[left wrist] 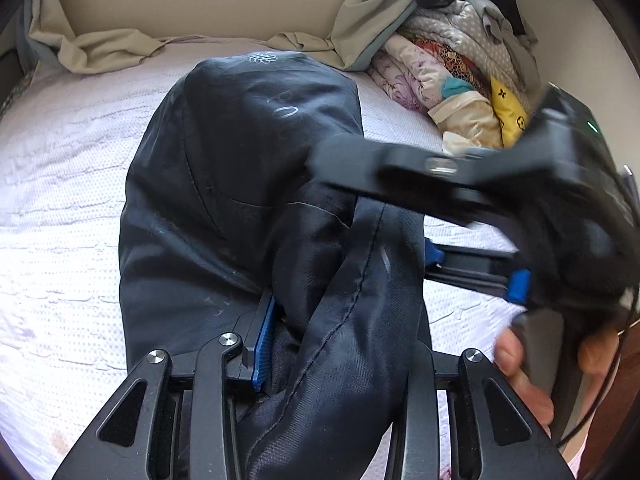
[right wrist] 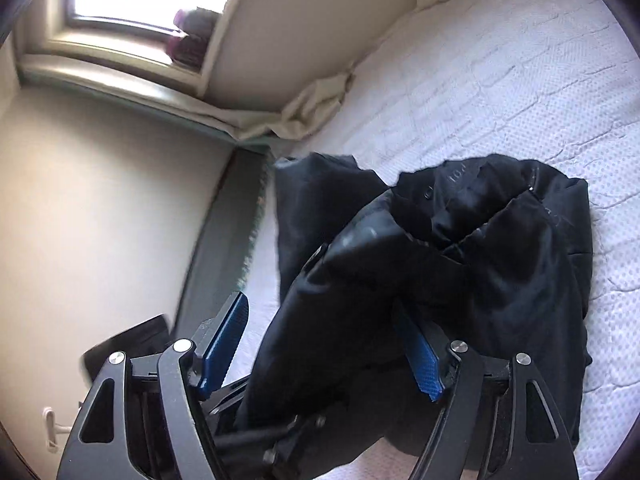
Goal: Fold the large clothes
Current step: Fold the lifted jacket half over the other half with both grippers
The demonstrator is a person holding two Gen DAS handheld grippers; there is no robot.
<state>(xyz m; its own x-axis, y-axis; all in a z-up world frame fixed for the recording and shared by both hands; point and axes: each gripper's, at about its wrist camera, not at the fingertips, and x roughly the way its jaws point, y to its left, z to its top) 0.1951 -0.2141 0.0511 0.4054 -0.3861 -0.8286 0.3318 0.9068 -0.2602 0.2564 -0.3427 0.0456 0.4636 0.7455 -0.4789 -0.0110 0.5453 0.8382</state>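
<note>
Left wrist view: a dark jacket point(left wrist: 240, 168) lies mid-bed point(left wrist: 60, 200), its near fold draped through the left gripper point(left wrist: 340, 344); whether those jaws pinch it cannot be told. The right gripper point(right wrist: 320, 344) stands spread wide, cloth slumped between its pads. The slick fabric could slide free and undo the fold. A clothes pile point(left wrist: 452, 80) crowds 2 o'clock; a rumpled sheet point(left wrist: 100, 44) lines 11.
</note>
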